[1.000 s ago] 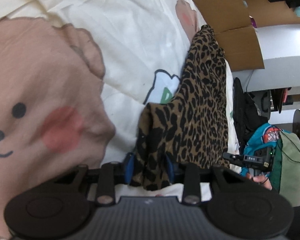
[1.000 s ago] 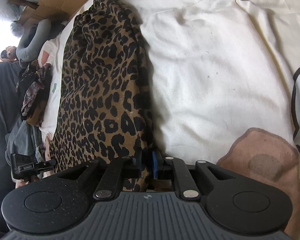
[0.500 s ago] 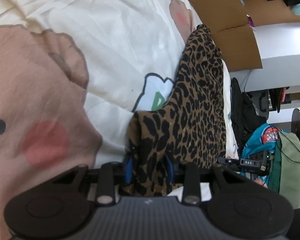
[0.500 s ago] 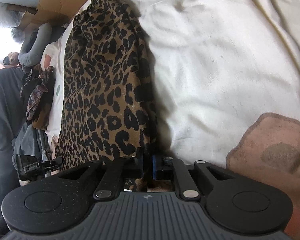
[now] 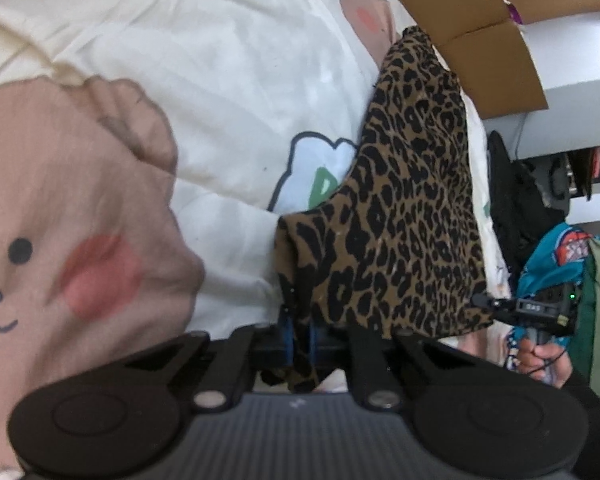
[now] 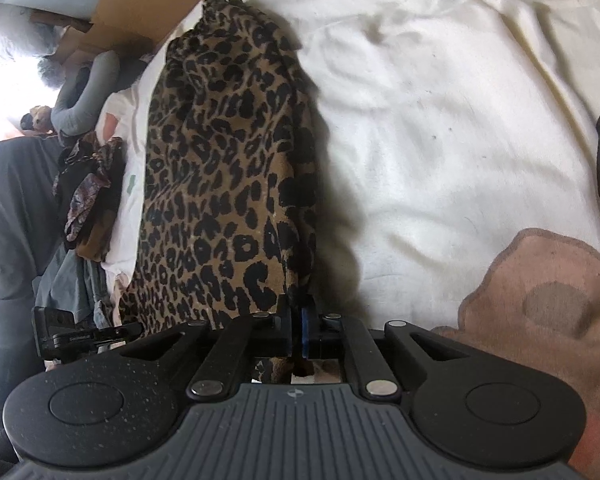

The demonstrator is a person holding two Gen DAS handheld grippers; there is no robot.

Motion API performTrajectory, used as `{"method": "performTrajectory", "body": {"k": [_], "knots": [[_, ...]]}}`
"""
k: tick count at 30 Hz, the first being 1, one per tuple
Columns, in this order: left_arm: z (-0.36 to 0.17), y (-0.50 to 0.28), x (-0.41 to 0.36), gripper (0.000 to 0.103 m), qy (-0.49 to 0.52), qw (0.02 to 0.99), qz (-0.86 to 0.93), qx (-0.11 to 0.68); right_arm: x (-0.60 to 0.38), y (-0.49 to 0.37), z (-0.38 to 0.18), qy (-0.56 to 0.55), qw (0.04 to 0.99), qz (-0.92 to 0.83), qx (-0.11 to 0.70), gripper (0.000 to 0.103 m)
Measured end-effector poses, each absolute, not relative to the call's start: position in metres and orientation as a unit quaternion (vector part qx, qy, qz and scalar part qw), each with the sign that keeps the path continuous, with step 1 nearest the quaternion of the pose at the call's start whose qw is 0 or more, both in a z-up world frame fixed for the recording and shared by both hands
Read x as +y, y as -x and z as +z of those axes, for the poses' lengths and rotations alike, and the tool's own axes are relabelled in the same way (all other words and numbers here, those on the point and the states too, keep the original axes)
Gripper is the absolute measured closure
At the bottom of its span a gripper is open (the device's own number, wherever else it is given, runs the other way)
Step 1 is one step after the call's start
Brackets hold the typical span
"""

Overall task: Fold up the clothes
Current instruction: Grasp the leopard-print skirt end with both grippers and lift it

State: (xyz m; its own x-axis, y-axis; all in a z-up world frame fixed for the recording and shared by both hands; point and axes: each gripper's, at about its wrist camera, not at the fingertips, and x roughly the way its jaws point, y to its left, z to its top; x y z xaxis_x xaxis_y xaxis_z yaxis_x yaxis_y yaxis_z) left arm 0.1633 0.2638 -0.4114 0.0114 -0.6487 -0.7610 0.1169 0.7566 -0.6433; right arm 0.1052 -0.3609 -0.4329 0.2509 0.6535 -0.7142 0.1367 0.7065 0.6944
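While the leopard-print cloth lies long on the cream bear blanket, running from near to far, the left gripper is closing on its near left corner. The right gripper is clamped tight on the near right corner.
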Motion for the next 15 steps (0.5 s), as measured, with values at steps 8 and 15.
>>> {"method": "performTrajectory", "body": {"k": [8, 15], "knots": [[-0.382, -0.16, 0.265, 0.097, 0.222, 0.686, -0.264, 0.641, -0.36, -0.108, -0.408, -0.341, 0.723, 0.187, 0.571, 0.101], [-0.364, -0.149, 0.262, 0.097, 0.232, 0.692, -0.261, 0.632, -0.363, -0.103, -0.387, -0.337, 0.731, 0.198, 0.559, 0.101]]}}
